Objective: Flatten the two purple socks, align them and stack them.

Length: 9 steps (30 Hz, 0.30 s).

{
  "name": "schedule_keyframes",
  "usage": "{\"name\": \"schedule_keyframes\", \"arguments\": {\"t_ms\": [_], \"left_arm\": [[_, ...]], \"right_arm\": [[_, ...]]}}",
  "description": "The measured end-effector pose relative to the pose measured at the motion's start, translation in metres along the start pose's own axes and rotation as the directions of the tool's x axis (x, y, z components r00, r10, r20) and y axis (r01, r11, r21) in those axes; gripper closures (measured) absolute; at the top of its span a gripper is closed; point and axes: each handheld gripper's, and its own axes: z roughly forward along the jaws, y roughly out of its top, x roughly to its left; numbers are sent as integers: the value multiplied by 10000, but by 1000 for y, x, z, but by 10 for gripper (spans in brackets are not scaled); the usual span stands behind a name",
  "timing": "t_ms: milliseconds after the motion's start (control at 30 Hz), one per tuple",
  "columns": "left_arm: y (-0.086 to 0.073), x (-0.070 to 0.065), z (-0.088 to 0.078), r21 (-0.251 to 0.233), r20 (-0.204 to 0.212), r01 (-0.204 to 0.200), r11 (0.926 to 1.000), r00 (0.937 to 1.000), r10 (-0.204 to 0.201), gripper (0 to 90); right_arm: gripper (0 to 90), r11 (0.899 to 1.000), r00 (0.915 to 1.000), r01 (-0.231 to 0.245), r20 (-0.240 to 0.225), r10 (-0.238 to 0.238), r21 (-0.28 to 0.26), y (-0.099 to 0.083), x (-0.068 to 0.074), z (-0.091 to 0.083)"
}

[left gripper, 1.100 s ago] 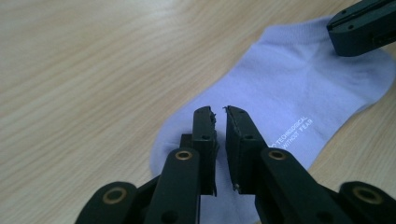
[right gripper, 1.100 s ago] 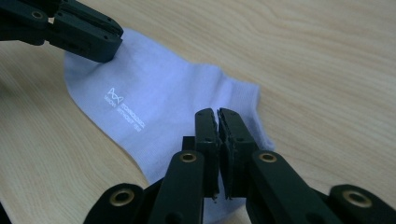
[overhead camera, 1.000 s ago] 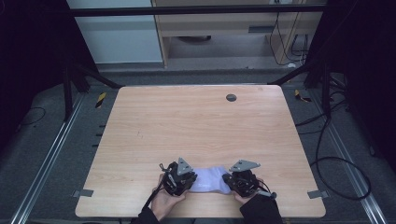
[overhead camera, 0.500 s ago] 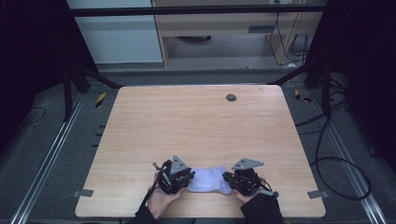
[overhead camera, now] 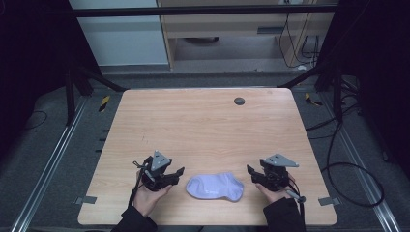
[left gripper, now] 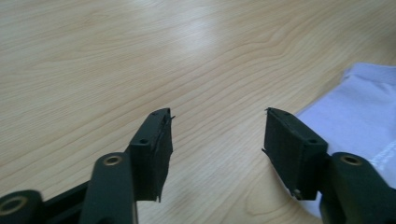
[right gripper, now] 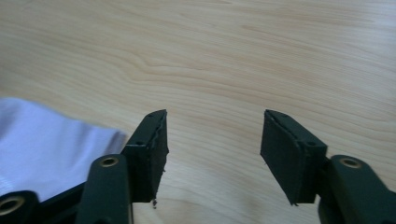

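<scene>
A pale lilac sock point(overhead camera: 215, 187) lies flat on the wooden table point(overhead camera: 203, 125) near its front edge, between my two grippers. My left gripper point(overhead camera: 180, 172) is just left of the sock and apart from it. Its jaws have just been opening and stand open over bare wood point(left gripper: 217, 135), with the sock point(left gripper: 359, 116) off to the right. My right gripper point(overhead camera: 250, 170) is just right of the sock and clear of it. Its jaws have also just been opening and hold nothing point(right gripper: 212, 140), with the sock point(right gripper: 51, 144) at the lower left.
A small dark round grommet point(overhead camera: 239, 101) is set in the table near its far edge. Metal frame rails and cables run along both sides of the table. Cabinets stand behind it.
Both grippers let go of the sock's ends and drew apart, the left one leftward and the right one rightward. The sock now lies free on the table.
</scene>
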Motion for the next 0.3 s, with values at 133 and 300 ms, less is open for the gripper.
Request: {"name": "schedule_keyframes", "arguments": {"t_ms": [133,300], "left_arm": [[-4,16,-6,-187,-199,350,9992,9992,-353,328],[-11,34,-11,-264,-571,369,9990,9976,-384,273]], "right_arm": [[335,9995,9991,-327,273,326,23,-1,-15,-1],[292,9981,9967,-593,568,584,146,-3,-30,-2]]}}
